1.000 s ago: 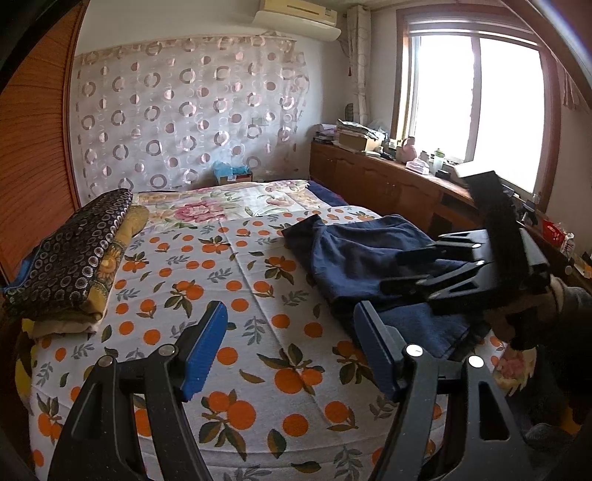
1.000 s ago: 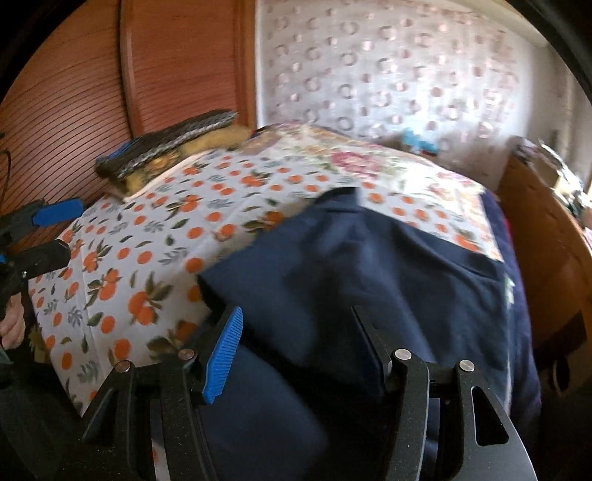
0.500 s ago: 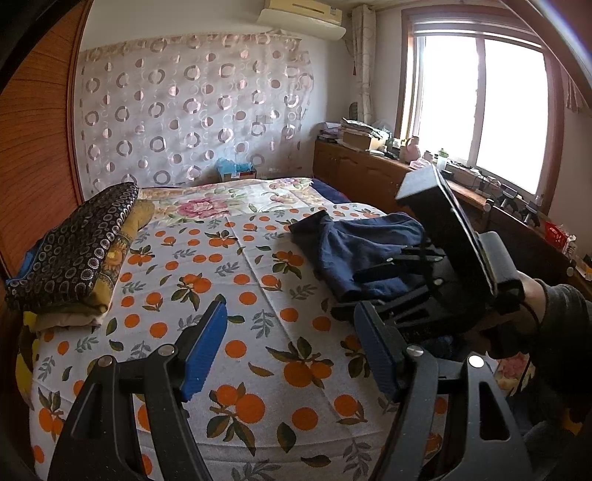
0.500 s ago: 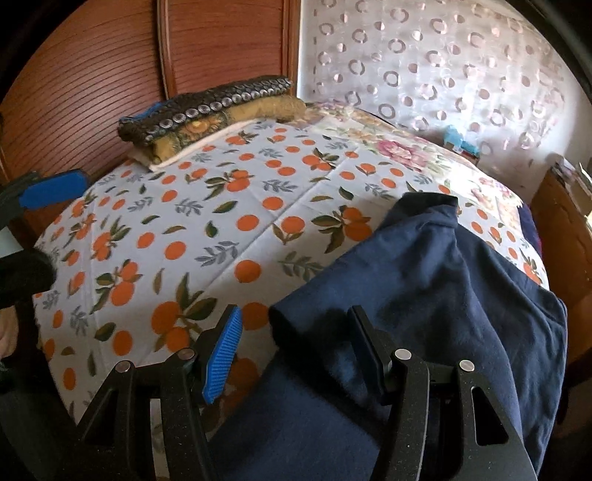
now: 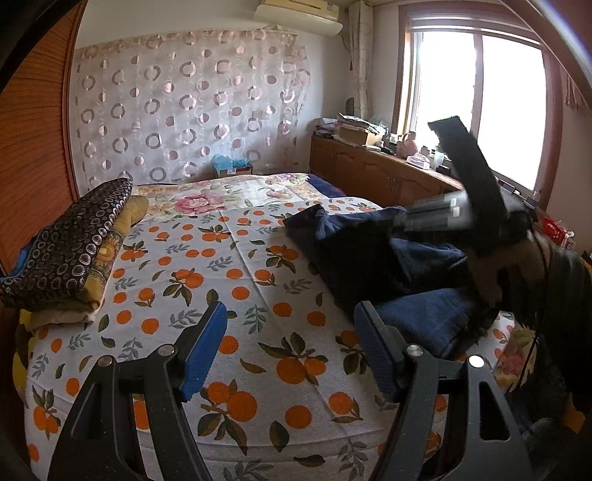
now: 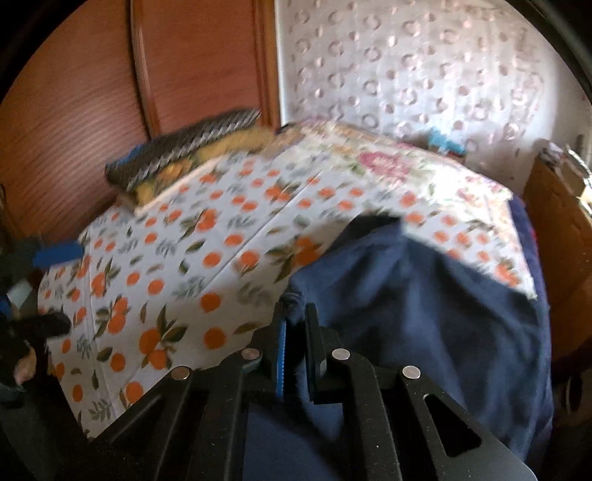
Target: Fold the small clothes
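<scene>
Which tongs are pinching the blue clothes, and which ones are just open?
The right tongs are shut on the navy garment. The left tongs are open above the orange-print bedsheet, holding nothing.

The garment (image 5: 373, 255) lies on the bed's (image 5: 207, 281) right side; folded blankets (image 5: 70, 251) are stacked at its left edge.

**me:** From my feed it's a bedroom. The bed (image 5: 259, 296) has an orange-print sheet, with folded blankets (image 5: 70, 251) stacked by the wood-panelled wall (image 5: 33, 155).

**other op:** What's behind it?

**me:** A sheer curtain with ring patterns (image 5: 185, 103) covers the far wall, and there's an air conditioner (image 5: 298, 14) above it. The window (image 5: 477, 107) on the right is blown out with daylight. A low wooden cabinet (image 5: 373, 174) runs under it, cluttered with boxes and small stuff I can't make out.
</scene>
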